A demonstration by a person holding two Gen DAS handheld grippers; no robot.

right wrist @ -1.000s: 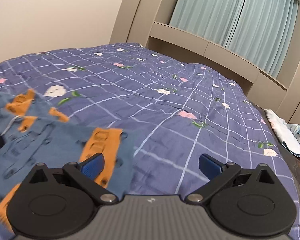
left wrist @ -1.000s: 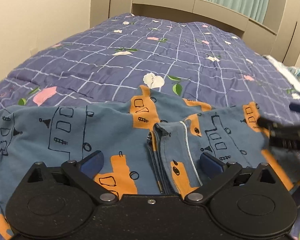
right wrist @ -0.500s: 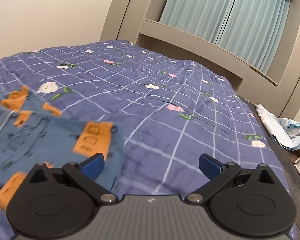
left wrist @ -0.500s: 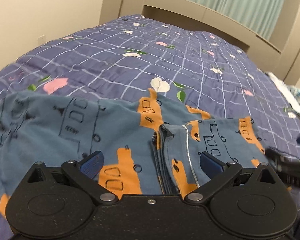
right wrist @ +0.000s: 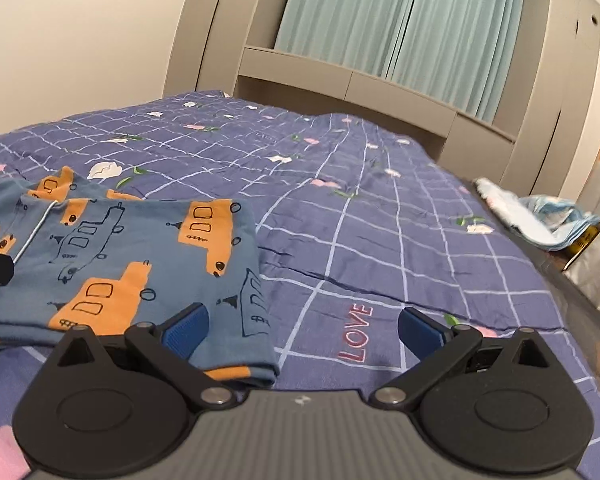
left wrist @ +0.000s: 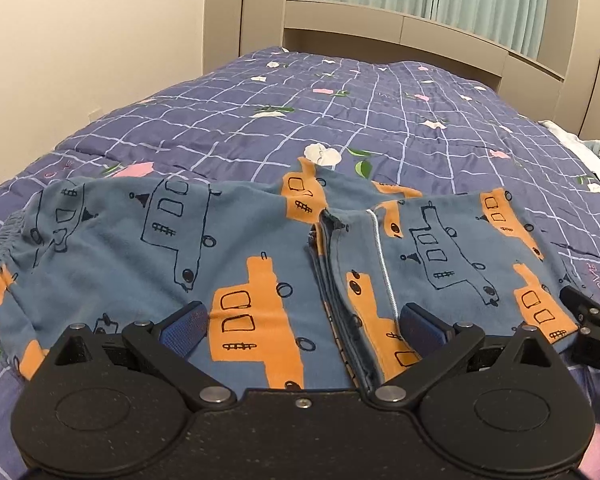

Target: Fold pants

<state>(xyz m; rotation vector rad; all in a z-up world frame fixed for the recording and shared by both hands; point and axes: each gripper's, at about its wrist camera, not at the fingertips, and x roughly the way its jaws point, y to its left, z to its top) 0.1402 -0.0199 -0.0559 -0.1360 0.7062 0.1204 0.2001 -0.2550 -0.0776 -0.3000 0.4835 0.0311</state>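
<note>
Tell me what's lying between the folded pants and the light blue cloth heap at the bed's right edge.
Only bare quilt, per the right wrist view: nothing rests between the pants and the cloth heap.

Quilt (right wrist: 380, 240): purple, white grid, flowers, red "LOVE".
Curtains (right wrist: 400, 28): pale teal, behind headboard (right wrist: 340, 80).
Cloth (right wrist: 540, 220): light blue, crumpled at the bed's right edge.

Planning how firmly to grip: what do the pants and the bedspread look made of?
Pants: probably soft matte cotton knit; they drape limply, printed with trucks, waistband gathered. Bedspread: likely a quilted woven cover with slight sheen; stitched grid lines and puffy creases show.
</note>
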